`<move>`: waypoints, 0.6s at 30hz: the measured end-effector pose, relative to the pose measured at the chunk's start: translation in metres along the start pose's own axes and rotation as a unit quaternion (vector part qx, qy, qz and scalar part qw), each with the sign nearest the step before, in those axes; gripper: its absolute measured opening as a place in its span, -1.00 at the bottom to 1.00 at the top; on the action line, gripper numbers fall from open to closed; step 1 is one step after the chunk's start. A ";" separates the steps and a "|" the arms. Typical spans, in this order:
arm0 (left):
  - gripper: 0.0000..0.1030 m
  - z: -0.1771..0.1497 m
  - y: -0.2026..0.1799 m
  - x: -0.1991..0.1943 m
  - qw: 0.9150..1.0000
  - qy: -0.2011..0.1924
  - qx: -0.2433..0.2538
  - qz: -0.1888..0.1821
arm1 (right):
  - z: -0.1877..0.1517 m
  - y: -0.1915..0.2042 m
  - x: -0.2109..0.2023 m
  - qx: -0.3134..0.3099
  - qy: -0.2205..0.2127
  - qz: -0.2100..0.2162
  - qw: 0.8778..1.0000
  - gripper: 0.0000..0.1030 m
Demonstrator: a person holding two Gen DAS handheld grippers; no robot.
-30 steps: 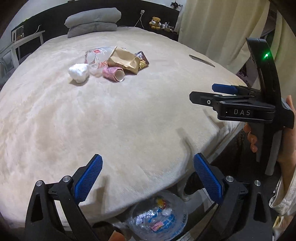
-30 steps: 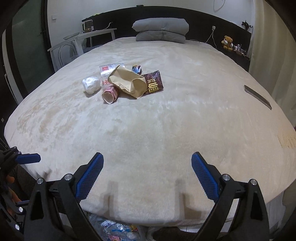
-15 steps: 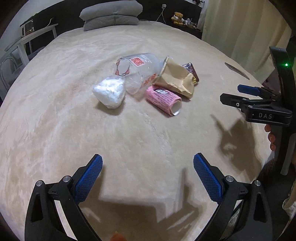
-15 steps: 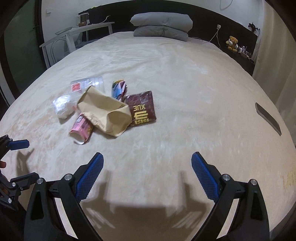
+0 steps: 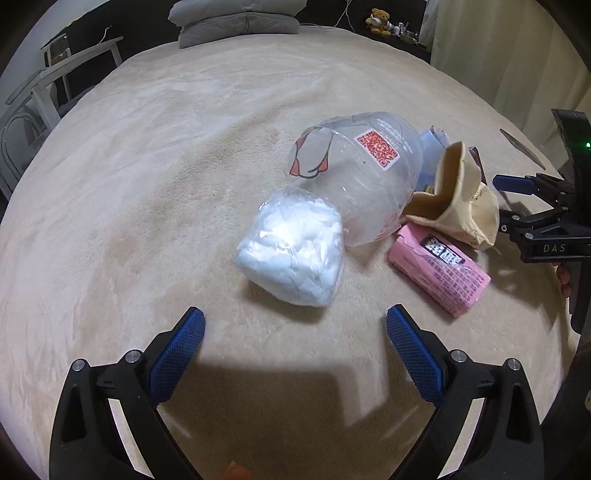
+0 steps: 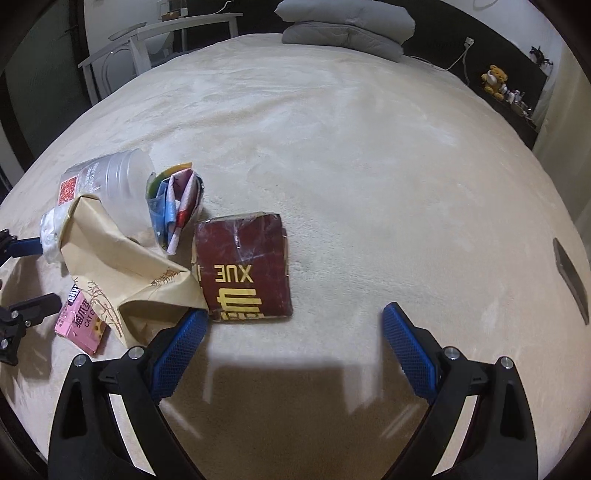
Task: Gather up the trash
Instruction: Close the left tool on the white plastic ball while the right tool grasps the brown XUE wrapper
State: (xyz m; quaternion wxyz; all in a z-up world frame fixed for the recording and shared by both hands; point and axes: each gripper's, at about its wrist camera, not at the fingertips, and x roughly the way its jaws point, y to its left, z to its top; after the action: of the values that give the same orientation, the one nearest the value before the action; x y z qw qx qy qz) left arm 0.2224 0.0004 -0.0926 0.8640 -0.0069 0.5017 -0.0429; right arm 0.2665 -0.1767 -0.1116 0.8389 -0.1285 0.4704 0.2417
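The trash is heaped on the bed [image 5: 155, 155]. The left gripper [image 5: 295, 325] is held with fingers wide and empty, just short of a white bag [image 5: 291, 251], which touches a clear bottle [image 5: 354, 173]. A pink carton [image 5: 439, 269] and a paper bag [image 5: 458, 206] are seen to the right. The right gripper [image 6: 293, 325] is likewise spread wide, empty, near a dark red box [image 6: 243, 273]; its left finger [image 6: 181, 347] is seen at the paper bag's edge.

Six trash pieces [image 5: 291, 254], two pillows [image 6: 347, 26], one teddy bear [image 6: 493, 78].
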 end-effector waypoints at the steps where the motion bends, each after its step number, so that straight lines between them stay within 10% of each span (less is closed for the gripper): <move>1: 0.88 0.002 0.001 0.003 1.000 0.002 0.003 -0.001 | 0.001 0.000 0.003 -0.005 -0.001 0.004 1.000 0.83; 18: 0.91 0.014 0.000 0.036 0.999 -0.005 0.041 0.013 | 0.006 0.000 0.020 -0.002 0.016 0.026 1.000 0.92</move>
State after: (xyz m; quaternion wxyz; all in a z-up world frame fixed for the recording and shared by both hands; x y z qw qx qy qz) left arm 0.2521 -0.0030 -0.1171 0.8668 0.0350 0.4948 -0.0520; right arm 0.2800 -0.1684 -0.1259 0.8244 -0.1219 0.4864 0.2626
